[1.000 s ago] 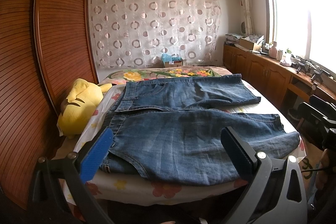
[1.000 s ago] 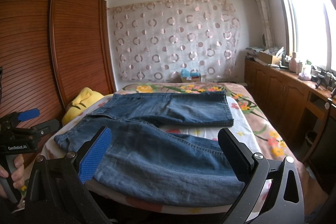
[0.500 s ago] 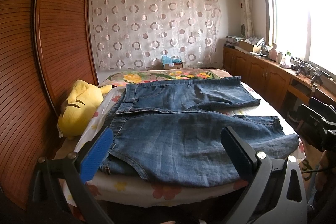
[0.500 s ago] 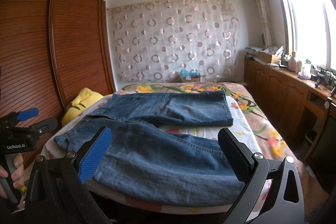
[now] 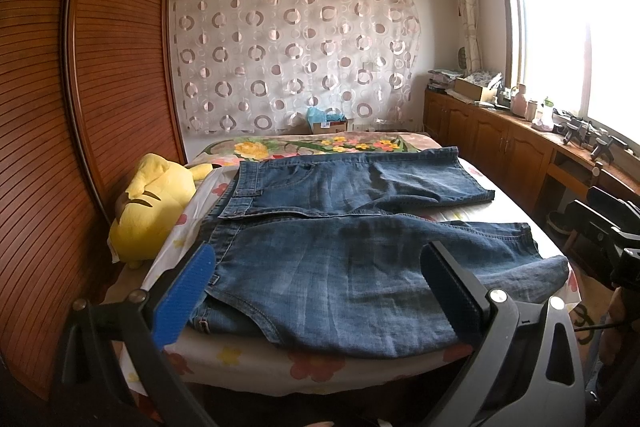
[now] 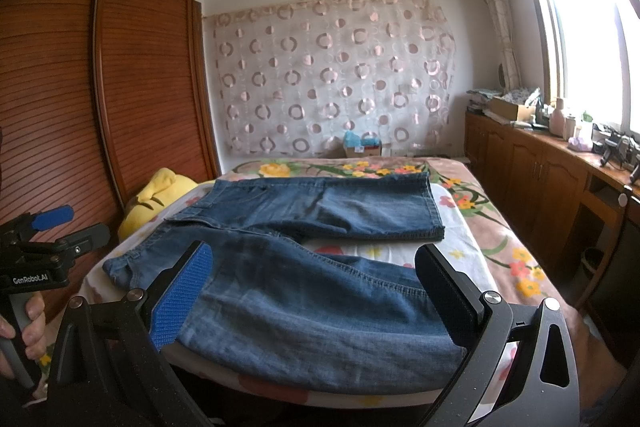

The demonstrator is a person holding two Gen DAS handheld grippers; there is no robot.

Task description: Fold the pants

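Here the bed [image 5: 248, 355] fills the lower middle of both views, covered by a flowered sheet, with a slatted wooden wardrobe [image 5: 100, 87] along the left of the frame and a circle-patterned curtain [image 5: 296, 51] at upper centre. Across the bed lie the pants [image 5: 340, 267], blue denim spread flat, waistband toward the left of the frame and the two legs reaching to the right; the far leg lies straight, the near leg hangs a little over the bed's front edge at lower right. In the right wrist view the pants [image 6: 304, 291] take up the centre, both legs apart with a strip of sheet between them. A yellow plush toy [image 5: 148, 211] sits at middle left, between wardrobe and pants, just beside the waistband. The left gripper [image 5: 316, 291] hovers at the bottom of its frame, jaws spread wide and holding nothing. The right gripper [image 6: 312, 291] is likewise at the bottom edge, jaws spread, clear of the denim.
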